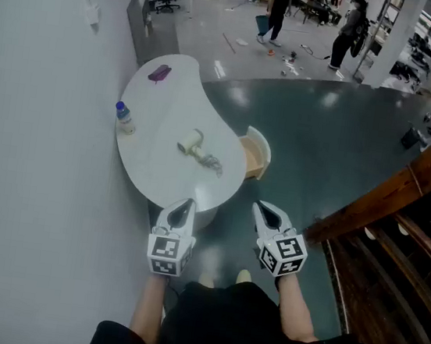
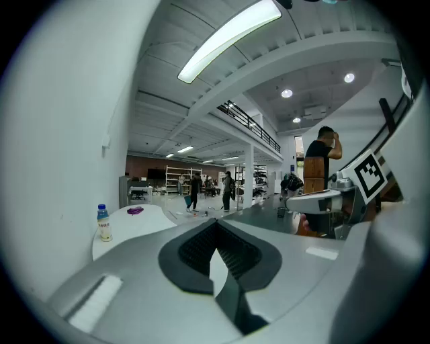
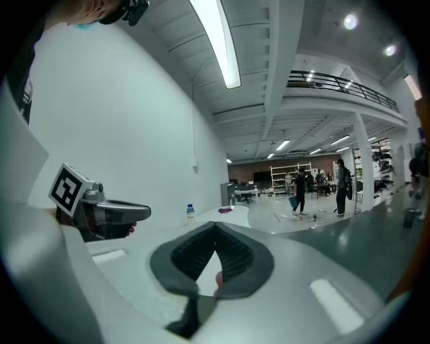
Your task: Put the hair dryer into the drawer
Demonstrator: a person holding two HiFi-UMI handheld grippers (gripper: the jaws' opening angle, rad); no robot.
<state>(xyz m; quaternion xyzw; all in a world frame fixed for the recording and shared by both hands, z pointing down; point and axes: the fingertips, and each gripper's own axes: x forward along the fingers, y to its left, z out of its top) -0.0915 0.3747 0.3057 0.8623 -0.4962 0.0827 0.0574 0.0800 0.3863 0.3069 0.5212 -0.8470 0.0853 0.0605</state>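
Ahead of both tools, well apart from them, the hair dryer [image 1: 193, 147] lies on its side on the white bench [image 1: 169, 106]. Its cord [image 1: 212, 161] is bunched just beside it on the side nearer the drawer [image 1: 258, 156]. The drawer stands pulled out of the bench's edge, forward of the right tool [image 1: 267, 211] and slightly to that tool's left. Its wooden inside faces up. The dryer sits outside the drawer, on the bench top, closer to the left tool's line than to the right's.

Left tool [image 1: 182, 206]: held low before the near edge of the bench, pointing slightly downward. In its own view [image 2: 216, 225] the ribbed pads meet at the tips and nothing sits between them. It is clenched and empty.

Right tool: held beside the left one, apart from it, over the dark floor. In its own view [image 3: 215, 232] the pads also meet at the tips. It is clenched and empty.

Other items on the bench:
- A bottle [image 1: 125, 118] with a blue cap stands upright ahead and to the left of the left tool, near the wall.
- A purple item [image 1: 159, 73] lies farther ahead at the bench's far end.

A wooden rail [image 1: 369, 203] runs to the right of the right tool. People stand on the open floor far beyond the bench.
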